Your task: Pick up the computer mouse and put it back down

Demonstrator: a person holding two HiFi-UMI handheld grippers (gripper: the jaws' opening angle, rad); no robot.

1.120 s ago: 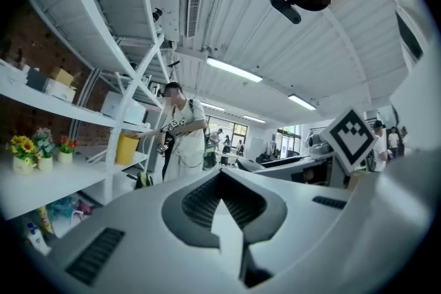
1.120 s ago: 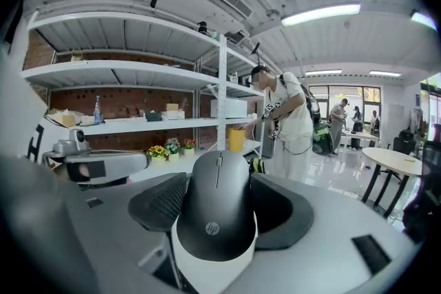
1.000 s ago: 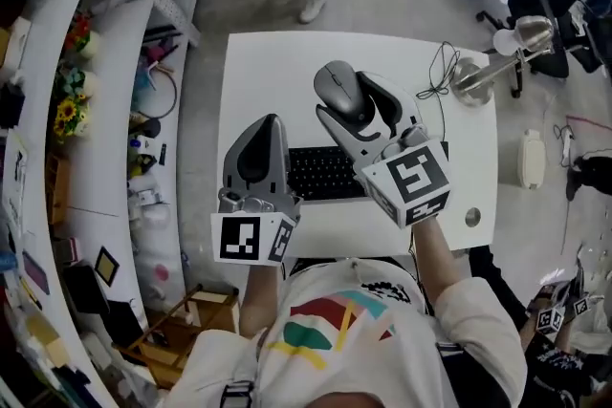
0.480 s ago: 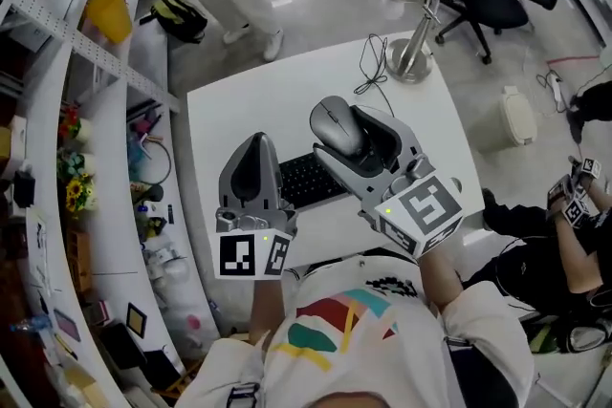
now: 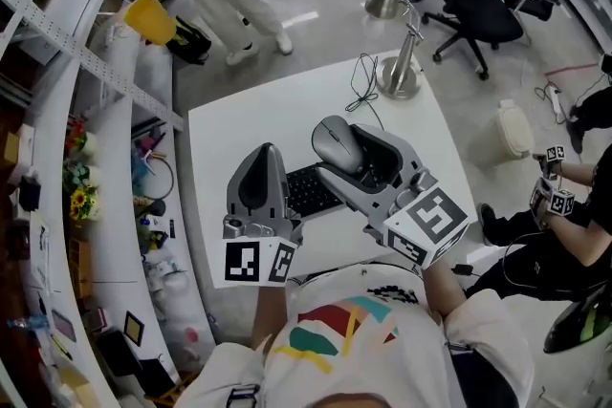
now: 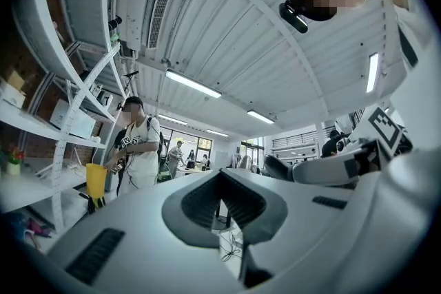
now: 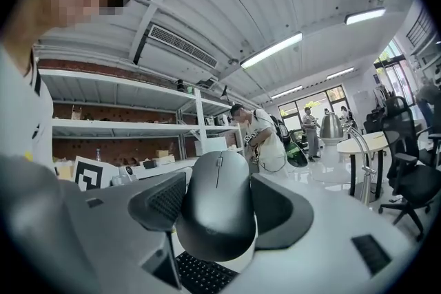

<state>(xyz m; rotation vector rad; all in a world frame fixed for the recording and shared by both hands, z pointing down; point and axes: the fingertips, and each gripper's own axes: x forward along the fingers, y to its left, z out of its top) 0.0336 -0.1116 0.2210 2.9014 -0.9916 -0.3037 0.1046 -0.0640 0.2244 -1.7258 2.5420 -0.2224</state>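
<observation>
Right gripper [image 5: 349, 154] has the computer mouse [image 7: 218, 206] clamped btwn its jaws, spread wide on the mouse's sides, held up over the keyboard [image 5: 308, 191] and white table [image 5: 239, 124]. Left gripper [image 5: 261, 154] is just beside it (also off the table), jaws closed together w/ nothing in them.

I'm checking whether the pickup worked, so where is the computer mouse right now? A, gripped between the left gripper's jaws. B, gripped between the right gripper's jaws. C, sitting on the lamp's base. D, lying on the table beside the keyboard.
B: the mouse sits clamped between the jaws of the right gripper, up above the keyboard; the left gripper holds nothing.
</observation>
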